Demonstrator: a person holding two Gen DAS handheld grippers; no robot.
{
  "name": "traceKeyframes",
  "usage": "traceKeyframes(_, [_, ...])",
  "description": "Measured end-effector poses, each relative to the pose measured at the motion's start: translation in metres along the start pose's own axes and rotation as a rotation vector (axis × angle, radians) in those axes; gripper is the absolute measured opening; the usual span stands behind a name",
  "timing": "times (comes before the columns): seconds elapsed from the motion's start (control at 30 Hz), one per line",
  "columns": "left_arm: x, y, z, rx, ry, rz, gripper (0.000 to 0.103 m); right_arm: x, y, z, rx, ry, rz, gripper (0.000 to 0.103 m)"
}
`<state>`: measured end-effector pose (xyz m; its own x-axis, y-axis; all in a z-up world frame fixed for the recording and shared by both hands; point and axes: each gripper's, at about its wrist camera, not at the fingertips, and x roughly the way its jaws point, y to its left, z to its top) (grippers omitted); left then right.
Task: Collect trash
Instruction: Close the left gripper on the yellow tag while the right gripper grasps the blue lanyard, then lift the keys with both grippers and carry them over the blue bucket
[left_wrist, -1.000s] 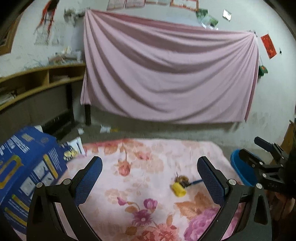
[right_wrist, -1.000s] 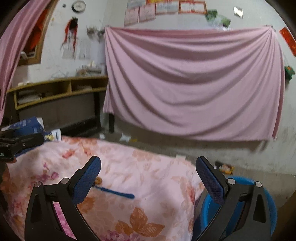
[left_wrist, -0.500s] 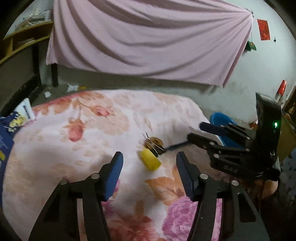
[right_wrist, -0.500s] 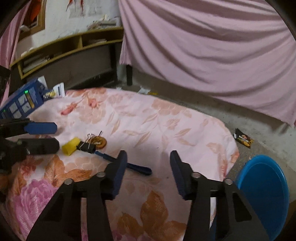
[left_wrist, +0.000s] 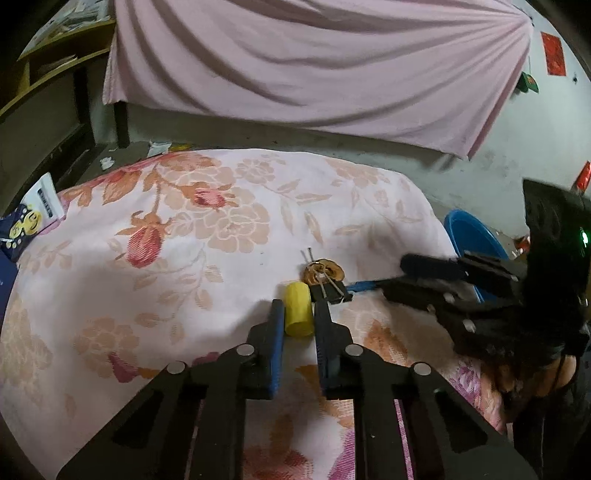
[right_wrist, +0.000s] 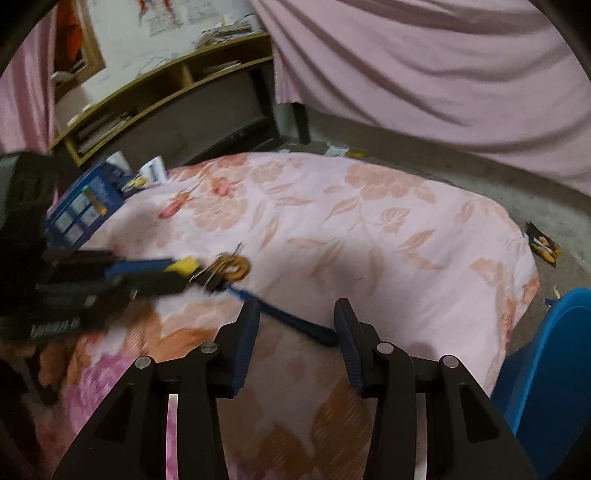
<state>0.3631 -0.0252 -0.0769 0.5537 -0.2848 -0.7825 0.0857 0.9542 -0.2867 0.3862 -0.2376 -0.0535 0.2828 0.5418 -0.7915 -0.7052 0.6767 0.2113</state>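
Two views, left wrist first.
Left gripper (left_wrist: 298, 314): jaws closing, pads against the small yellow plastic cylinder (left_wrist: 296, 309) on the floral pink bedspread (left_wrist: 207, 236).
Round blue plastic basin (left_wrist: 466, 232): beyond the bedspread's right edge, contents unseen.
Right-wrist view: right gripper (right_wrist: 295, 314) jaws closing, apart, astride the blue pen (right_wrist: 284, 316).
Bedspread ahead: open.

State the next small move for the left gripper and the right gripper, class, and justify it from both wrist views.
Probably finish both closings, then lift. The left gripper is closing with the small yellow cylinder between its blue pads, seemingly touching. The right gripper is closing astride the thin blue-handled tool lying on the floral pink cloth, gaps visible. The blue plastic tub waits beside.
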Motion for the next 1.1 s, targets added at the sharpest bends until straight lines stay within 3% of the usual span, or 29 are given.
traceKeyframes(0.1, [-0.01,0.003,-0.003,-0.003,-0.01,0.018,0.013,-0.003,0.011,-0.005,-0.041,0.011,0.002,0.036])
traceKeyframes(0.27, [-0.025,0.007,-0.014,-0.022,-0.027,0.047,0.012,-0.004,0.027,-0.012,-0.068,0.019,0.009,0.012])
traceKeyframes(0.7, [-0.042,0.011,-0.026,-0.044,-0.047,0.072,0.012,0.014,0.046,0.003,-0.103,0.045,-0.008,0.01])
traceKeyframes(0.83, [-0.044,0.011,-0.027,-0.048,-0.05,0.071,0.012,0.009,0.044,-0.002,-0.077,0.043,-0.005,0.004])
traceKeyframes(1.1, [-0.052,-0.001,-0.032,-0.044,-0.059,0.067,0.012,-0.011,0.055,-0.023,-0.103,0.01,-0.026,0.004])
